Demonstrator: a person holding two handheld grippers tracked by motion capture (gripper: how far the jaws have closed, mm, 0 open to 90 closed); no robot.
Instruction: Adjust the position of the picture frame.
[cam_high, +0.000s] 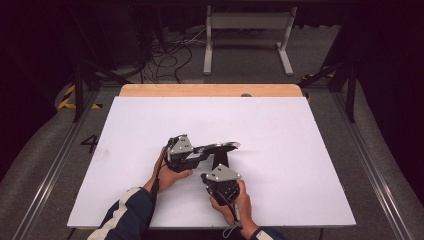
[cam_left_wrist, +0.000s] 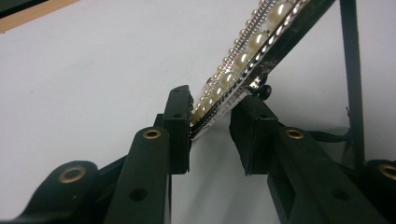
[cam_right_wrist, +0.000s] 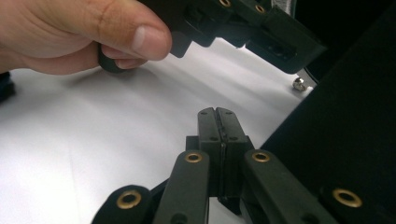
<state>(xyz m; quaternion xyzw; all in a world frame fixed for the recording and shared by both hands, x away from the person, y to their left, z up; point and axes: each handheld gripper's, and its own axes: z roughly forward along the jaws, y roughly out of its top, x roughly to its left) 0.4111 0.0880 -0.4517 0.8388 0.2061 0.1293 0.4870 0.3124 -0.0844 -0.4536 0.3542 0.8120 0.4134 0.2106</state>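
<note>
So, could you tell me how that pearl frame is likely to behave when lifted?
Probably stiff: the frame runs straight out from the left gripper. Its pearls look smooth, so the thin edge may slip or pivot.

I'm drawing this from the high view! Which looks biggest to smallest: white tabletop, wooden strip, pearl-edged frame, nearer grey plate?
1. white tabletop
2. wooden strip
3. pearl-edged frame and nearer grey plate: they look about alike, and the frame is tilted, so I won't rank them.
</note>
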